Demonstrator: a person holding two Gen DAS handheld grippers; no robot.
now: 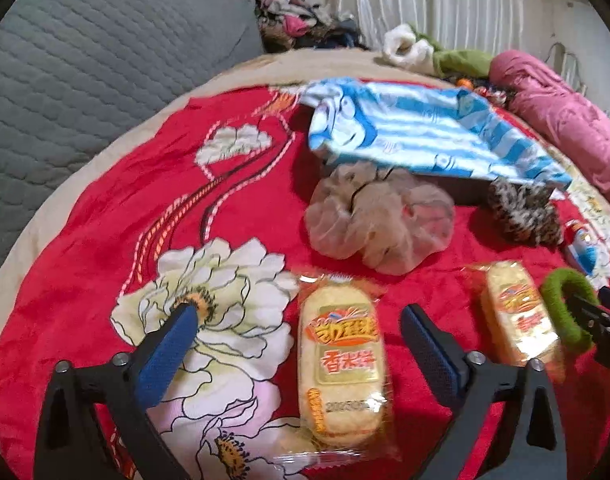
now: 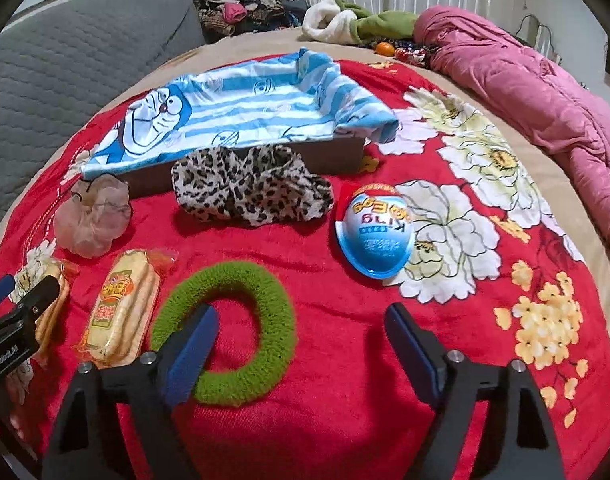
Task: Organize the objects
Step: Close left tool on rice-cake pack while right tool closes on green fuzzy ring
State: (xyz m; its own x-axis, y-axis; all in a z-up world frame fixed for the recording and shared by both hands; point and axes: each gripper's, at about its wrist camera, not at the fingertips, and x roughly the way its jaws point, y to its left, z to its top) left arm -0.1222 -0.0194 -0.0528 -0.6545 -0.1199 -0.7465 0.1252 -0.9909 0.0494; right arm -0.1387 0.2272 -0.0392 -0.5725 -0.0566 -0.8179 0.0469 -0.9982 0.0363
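My left gripper (image 1: 299, 324) is open, its fingers on either side of a rice cracker packet (image 1: 341, 364) lying on the red blanket. A second cracker packet (image 1: 517, 312) lies to its right; it also shows in the right wrist view (image 2: 121, 308). My right gripper (image 2: 301, 324) is open over a green scrunchie (image 2: 225, 332), with the left finger inside the ring; the scrunchie also shows in the left wrist view (image 1: 565, 312). A pink sheer scrunchie (image 1: 381, 216), a leopard scrunchie (image 2: 249, 188) and a blue toy egg (image 2: 375, 232) lie nearby.
A brown box (image 2: 337, 156) lined with a blue striped cartoon cloth (image 2: 241, 108) stands behind the objects. A pink quilt (image 2: 537, 88) lies at the right, a grey quilted cushion (image 1: 85, 72) at the left, and piled clothes (image 2: 241, 4) at the back.
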